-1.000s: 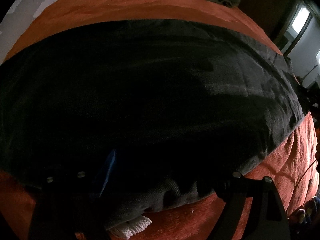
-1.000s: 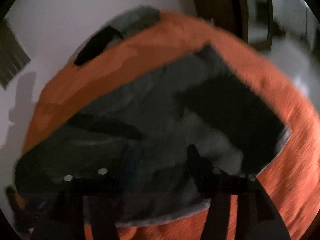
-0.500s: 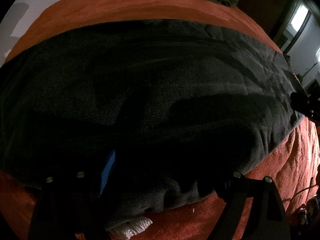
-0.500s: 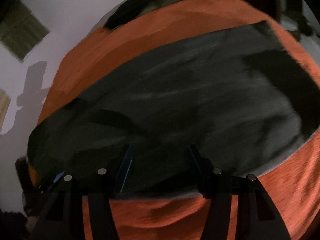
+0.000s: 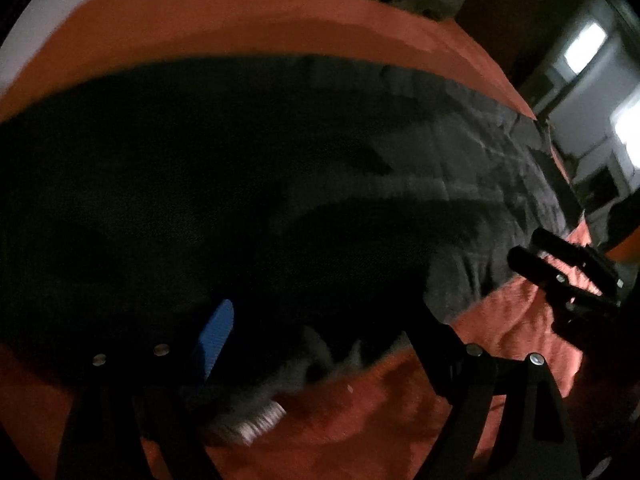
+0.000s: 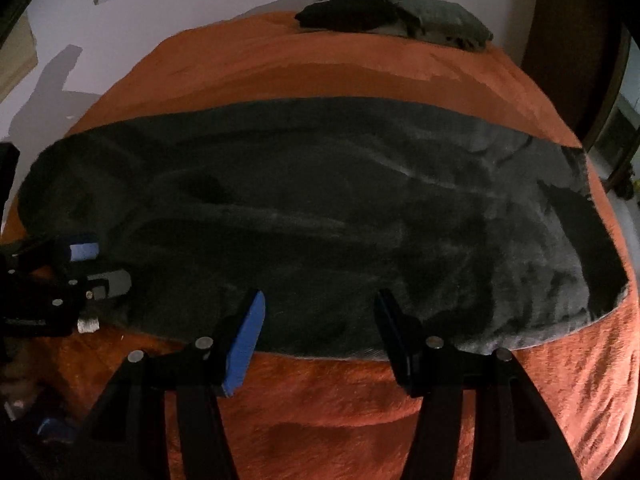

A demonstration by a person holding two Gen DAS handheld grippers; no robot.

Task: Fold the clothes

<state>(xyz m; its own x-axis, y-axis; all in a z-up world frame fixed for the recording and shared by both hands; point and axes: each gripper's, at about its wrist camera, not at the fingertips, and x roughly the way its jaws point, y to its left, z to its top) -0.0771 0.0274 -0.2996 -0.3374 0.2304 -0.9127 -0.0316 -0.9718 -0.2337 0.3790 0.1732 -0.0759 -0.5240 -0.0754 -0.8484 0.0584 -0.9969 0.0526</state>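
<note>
Dark grey fabric garment (image 6: 320,216) lies spread across the middle of the frame on an orange plush bedcover (image 6: 340,396). Right gripper (image 6: 320,320) hangs with jaws apart and empty over its near hem; left gripper (image 6: 102,268), lower left, also gapes. Dim light risks a pinch that catches bedcover too.

Garment (image 6: 320,208) lies on bed (image 6: 360,392), pile (image 6: 396,18) behind.

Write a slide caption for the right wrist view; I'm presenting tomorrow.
Open right tool poised over a dark garment spread flat on an orange bedcover, left tool at its far-left end.
</note>
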